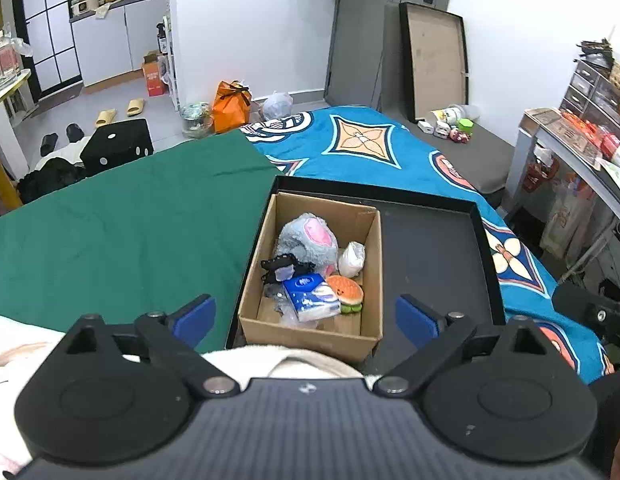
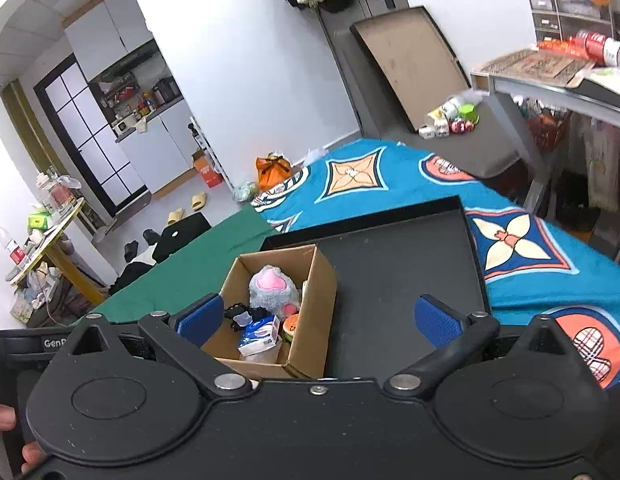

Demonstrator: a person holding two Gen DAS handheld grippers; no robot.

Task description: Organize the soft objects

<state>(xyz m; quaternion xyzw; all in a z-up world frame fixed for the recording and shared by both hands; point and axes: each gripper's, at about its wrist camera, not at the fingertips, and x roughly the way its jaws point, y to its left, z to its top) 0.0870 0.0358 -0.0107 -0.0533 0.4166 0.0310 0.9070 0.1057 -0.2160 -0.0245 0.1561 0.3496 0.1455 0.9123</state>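
Soft toys (image 1: 308, 240) crowd the cardboard box (image 1: 310, 332) under the empty, wide-open left gripper (image 1: 306, 314) and right gripper (image 2: 318, 318); a careless reach could tip it.

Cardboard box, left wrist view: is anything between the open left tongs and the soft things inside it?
Nothing visible does. The left tongs hang open above the topless brown cardboard box, so the grey-and-pink plush toy and the blue-and-white tissue pack lie exposed.
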